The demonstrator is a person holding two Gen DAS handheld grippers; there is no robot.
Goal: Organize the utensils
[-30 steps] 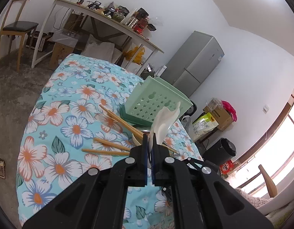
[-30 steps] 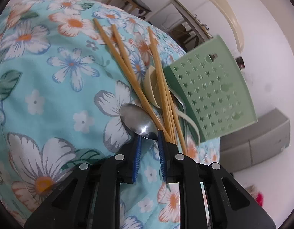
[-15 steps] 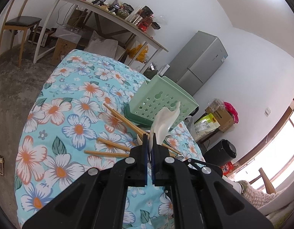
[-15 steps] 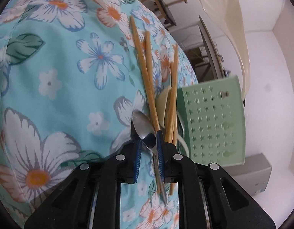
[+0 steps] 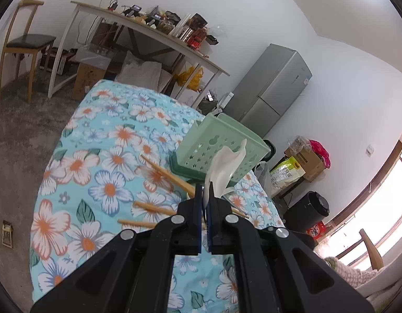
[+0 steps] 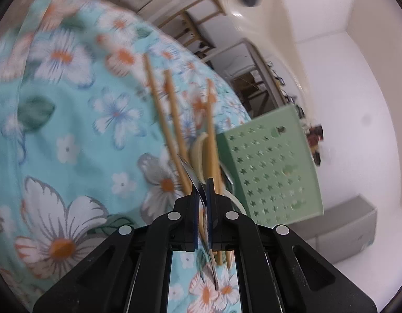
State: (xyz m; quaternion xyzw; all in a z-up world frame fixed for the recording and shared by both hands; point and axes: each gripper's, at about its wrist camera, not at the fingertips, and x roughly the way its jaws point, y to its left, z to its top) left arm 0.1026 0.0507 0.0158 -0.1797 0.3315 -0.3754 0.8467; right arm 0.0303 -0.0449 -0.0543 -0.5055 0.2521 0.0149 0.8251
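Floral cloth [image 5: 78,167] in turquoise covers the table in both views; only the left wrist view shows the wider room, with a grey fridge [image 5: 271,88], a cluttered desk [image 5: 148,31] and a wooden chair [image 5: 21,49]; there the left gripper [image 5: 206,195] is clenched on a white plastic spoon [image 5: 224,167] that rises in front of the green perforated basket [image 5: 222,151]; wooden chopsticks [image 5: 164,174] lie on the cloth beside the basket; the blurred right wrist view shows the right gripper [image 6: 204,195], jaws just closed on a metal spoon [image 6: 193,174], its handle hanging below them; a cream spoon [image 6: 197,154] lies among chopsticks just beside the basket's starred wall.
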